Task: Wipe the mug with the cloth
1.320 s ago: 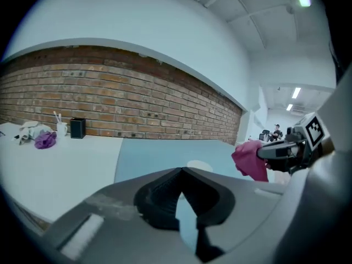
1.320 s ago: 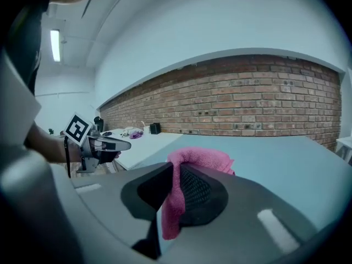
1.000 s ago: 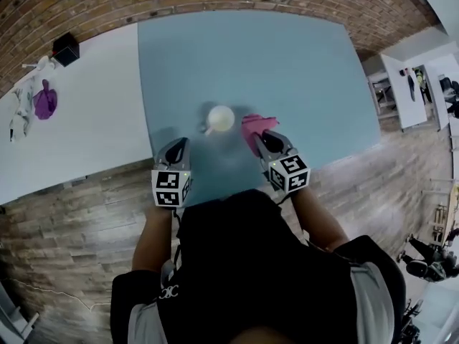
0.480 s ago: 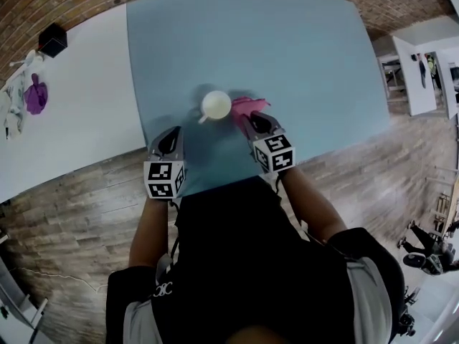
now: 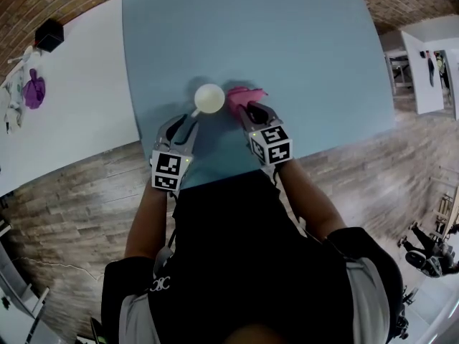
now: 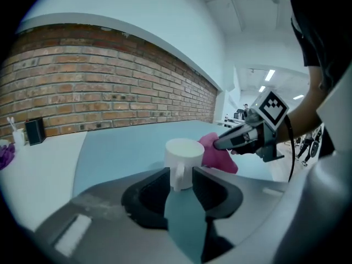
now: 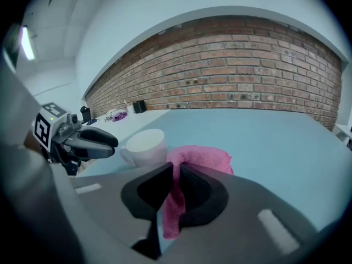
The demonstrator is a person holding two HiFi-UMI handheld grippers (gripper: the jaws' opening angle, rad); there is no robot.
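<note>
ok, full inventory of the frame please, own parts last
mug: 1, white, on blue table, handle toward left gripper
cloth: 1, pink, beside mug on its right
blue table: 1, blue, centre
white table: 1, white, left of blue table
black box: 1, black, white table's far end
purple item: 1, purple, on white table, too small to identify
person: 1, black top, holding both grippers
left gripper: 1, grey, fingers have just been opening, mug handle between them, ungripped
right gripper: 1, grey, fingers shut on cloth

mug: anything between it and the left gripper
Nothing visible. The jaws of the left gripper have just been opening, and the handle of the mug sits at their gap. The cloth is off to the side.
</note>
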